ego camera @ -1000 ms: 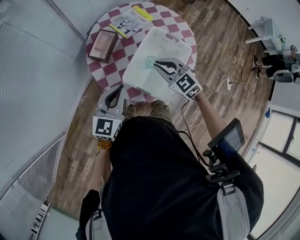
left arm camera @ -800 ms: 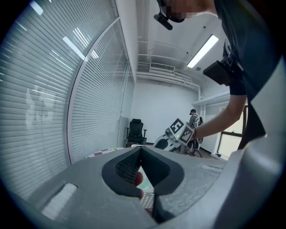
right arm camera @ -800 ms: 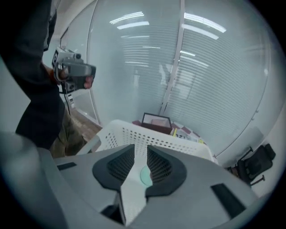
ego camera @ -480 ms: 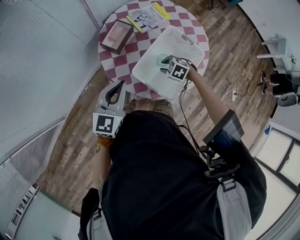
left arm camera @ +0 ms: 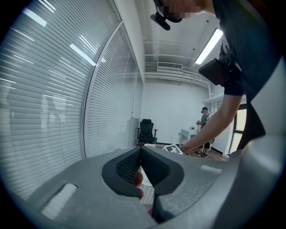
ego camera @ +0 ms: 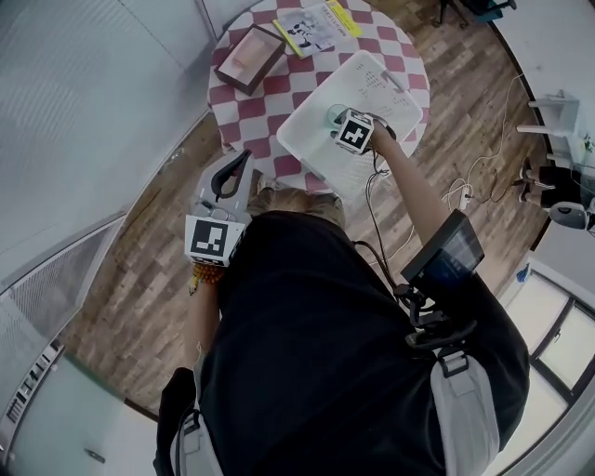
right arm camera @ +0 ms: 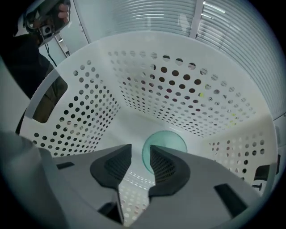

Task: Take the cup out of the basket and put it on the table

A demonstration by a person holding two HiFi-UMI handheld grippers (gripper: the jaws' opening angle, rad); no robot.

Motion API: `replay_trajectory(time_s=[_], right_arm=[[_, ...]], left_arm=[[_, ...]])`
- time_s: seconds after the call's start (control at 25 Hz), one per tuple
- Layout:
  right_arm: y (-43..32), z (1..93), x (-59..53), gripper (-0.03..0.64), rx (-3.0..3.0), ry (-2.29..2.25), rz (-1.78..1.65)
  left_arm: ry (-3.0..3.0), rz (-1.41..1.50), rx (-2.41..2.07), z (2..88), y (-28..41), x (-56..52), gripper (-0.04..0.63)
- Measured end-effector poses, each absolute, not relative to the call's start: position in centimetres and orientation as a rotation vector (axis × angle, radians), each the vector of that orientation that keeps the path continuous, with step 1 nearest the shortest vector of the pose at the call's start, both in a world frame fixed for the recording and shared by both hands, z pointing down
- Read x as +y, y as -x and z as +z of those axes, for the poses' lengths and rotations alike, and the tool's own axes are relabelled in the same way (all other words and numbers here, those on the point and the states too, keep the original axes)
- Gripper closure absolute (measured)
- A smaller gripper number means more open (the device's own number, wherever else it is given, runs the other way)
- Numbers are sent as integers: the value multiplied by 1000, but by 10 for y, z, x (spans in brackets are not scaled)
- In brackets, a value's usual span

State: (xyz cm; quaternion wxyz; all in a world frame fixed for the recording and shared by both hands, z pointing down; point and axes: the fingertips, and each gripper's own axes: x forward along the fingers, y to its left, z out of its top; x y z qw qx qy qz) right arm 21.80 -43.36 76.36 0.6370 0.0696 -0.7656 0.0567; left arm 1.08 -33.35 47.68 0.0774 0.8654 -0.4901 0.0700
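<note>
A pale green cup [right arm camera: 167,139] lies on the floor of the white perforated basket [right arm camera: 178,85], which sits on the checkered round table [ego camera: 251,112]. My right gripper [right arm camera: 140,150] reaches down inside the basket. Its jaws are opening and nothing is between them. The cup lies just past its fingertips, slightly to the right. In the head view the right gripper [ego camera: 341,125] shows mostly as its marker cube over the cup [ego camera: 333,113] in the basket [ego camera: 307,149]. My left gripper [ego camera: 244,158] hangs beside the table edge, its jaws [left arm camera: 141,150] shut and holding nothing.
A brown box [ego camera: 251,58] and a magazine [ego camera: 316,26] lie on the far part of the table. Cables [ego camera: 460,191] trail over the wooden floor to the right. A glass wall with blinds runs along the left. An office chair [left arm camera: 146,129] stands in the distance.
My right gripper tipped downward and sank into the basket over the cup, its marker cube turning up toward the head camera. The left gripper rose a little beside the table.
</note>
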Motion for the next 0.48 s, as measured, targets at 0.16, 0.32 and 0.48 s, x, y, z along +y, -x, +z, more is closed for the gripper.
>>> replay_trajectory(time_s=[0.16,0.32,0.48], right_arm=[[-215,772,-431,480,-1718,-136,124],[-213,781,-435,510,-1697,-131,116],[-213,786,-434,517,-1677,-128,107]], left_arm=[[-2564,212,-1484,482,-4,-335,591],[-2539,193,-1491,485,2,-336,591],[-2508,166,-1498,488,8,-336,591]])
